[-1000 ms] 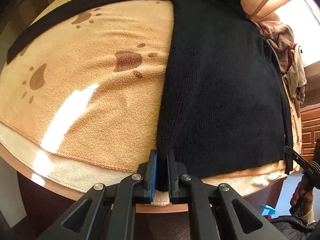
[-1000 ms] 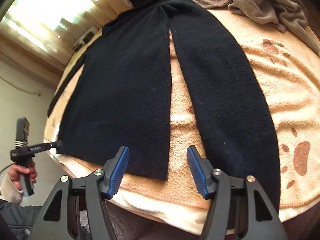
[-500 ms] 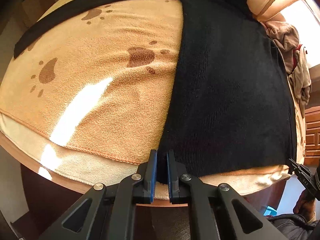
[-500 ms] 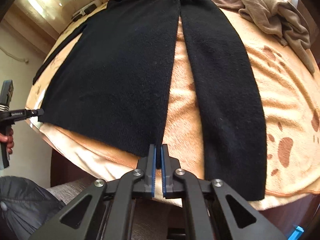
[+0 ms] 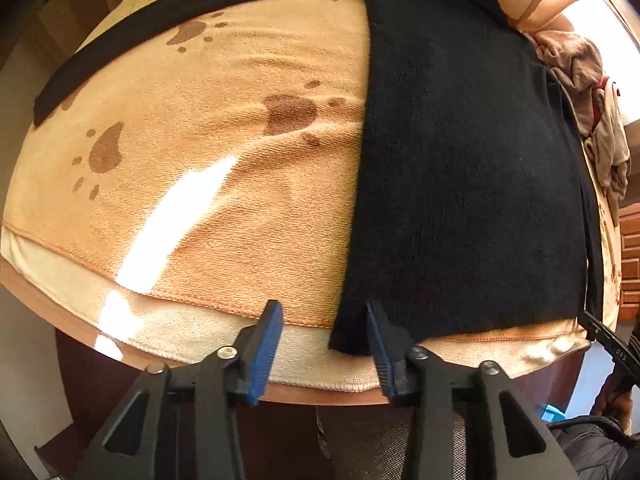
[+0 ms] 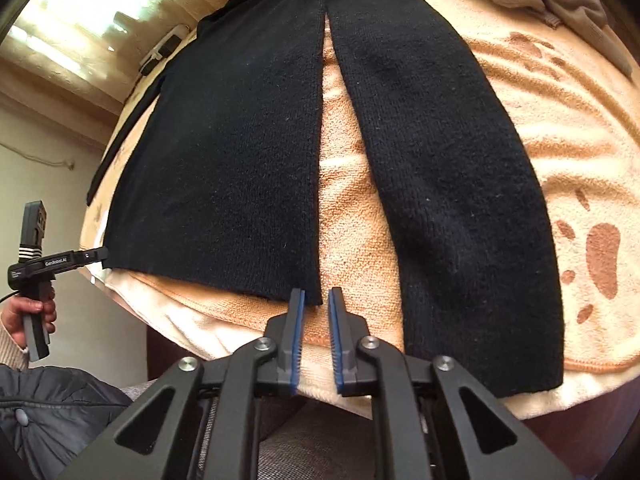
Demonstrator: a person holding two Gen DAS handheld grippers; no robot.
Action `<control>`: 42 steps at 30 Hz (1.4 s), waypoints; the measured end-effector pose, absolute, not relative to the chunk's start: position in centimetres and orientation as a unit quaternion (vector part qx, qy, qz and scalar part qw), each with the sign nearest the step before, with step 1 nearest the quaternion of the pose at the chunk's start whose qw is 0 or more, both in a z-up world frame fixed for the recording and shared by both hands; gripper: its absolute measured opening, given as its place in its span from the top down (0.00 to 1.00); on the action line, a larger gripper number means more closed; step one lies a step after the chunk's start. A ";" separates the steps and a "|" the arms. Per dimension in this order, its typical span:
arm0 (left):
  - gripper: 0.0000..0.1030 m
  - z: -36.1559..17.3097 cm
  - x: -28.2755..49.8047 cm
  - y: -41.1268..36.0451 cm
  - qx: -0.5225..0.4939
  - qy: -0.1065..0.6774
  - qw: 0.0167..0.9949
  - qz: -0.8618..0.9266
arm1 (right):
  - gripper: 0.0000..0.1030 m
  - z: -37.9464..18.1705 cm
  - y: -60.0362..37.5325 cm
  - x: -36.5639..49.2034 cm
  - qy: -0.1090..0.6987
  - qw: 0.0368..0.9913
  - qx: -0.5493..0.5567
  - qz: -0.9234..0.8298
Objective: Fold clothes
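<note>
Left gripper (image 5: 324, 344) jaws just opened, apart over the near left corner of the black knit garment (image 5: 460, 168), right gripper (image 6: 317, 336) jaws just parting, narrowly apart at its near right corner, garment flat on paw-print towel (image 5: 208, 200) ahead.
</note>
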State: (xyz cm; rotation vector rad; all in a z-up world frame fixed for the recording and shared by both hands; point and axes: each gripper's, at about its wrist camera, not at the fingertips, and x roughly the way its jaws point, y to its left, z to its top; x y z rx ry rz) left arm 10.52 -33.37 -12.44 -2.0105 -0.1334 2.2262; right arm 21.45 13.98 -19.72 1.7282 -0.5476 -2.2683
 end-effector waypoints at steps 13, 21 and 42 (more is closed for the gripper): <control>0.49 -8.9 10.7 -28.8 -0.588 -0.037 0.089 0.803 | 0.68 -16.2 19.4 26.6 -0.125 0.019 0.541 -0.831; 0.49 -9.3 9.0 -14.2 -0.555 0.027 0.222 0.801 | 0.68 -18.4 23.2 26.3 -0.200 0.000 0.545 -0.814; 0.49 -9.7 4.7 -9.1 -0.585 0.035 0.270 0.764 | 0.91 -7.0 29.4 25.4 -0.397 0.058 0.354 -0.845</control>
